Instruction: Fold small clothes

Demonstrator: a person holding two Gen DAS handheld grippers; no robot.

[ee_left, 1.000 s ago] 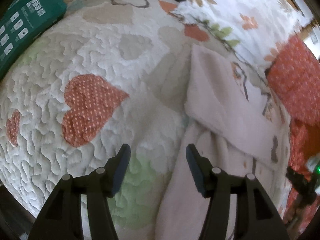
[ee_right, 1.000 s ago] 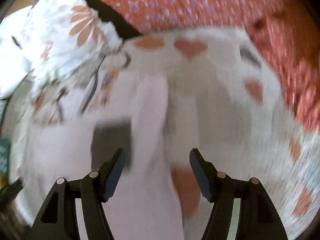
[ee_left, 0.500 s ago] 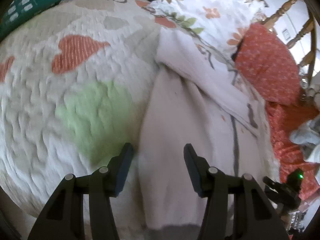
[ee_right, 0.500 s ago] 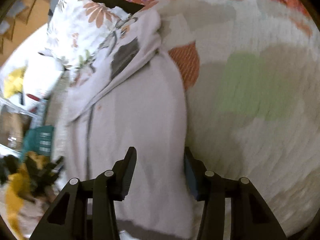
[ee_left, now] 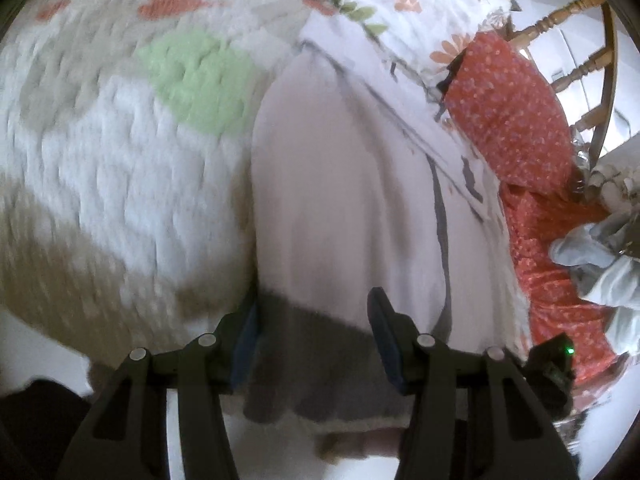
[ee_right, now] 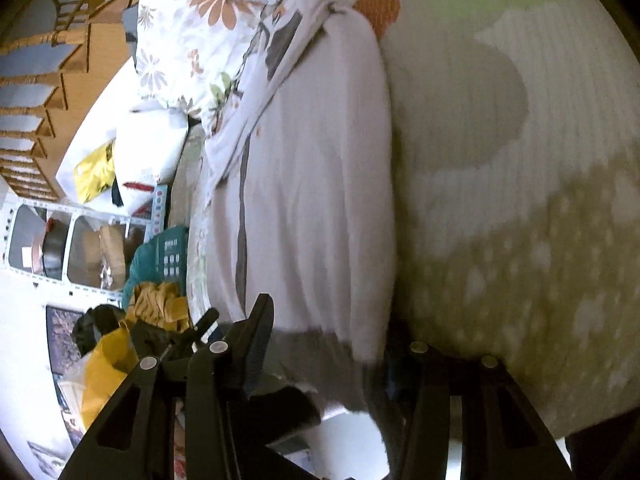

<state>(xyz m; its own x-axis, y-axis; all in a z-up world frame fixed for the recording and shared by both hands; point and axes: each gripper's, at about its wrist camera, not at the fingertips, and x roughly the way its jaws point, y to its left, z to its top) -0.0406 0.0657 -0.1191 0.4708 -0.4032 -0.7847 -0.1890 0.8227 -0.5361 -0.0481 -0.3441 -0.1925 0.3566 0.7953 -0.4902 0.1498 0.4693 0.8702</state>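
We see pale pink cotton garment (ee_left: 344, 184) on quilted heart-pattern bedspread (ee_left: 120, 160). Left gripper (ee_left: 312, 336) and right gripper (ee_right: 326, 344), jaws closing moments ago, straddle grey hem (ee_left: 316, 360); grip probably not complete, we cannot tell.

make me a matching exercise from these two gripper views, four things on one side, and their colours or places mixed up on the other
Things:
1. garment
2. heart patch beside the garment
3. basket
4. flowered pillow

Descriptions:
A. teal, off the bed's edge, with yellow cloth in it
B. pale pink with a grey hem, stretched along the quilt
C. white with orange daisies, at the garment's far end
D. light green, stitched into the quilt

Pairs: 1-B, 2-D, 3-A, 4-C
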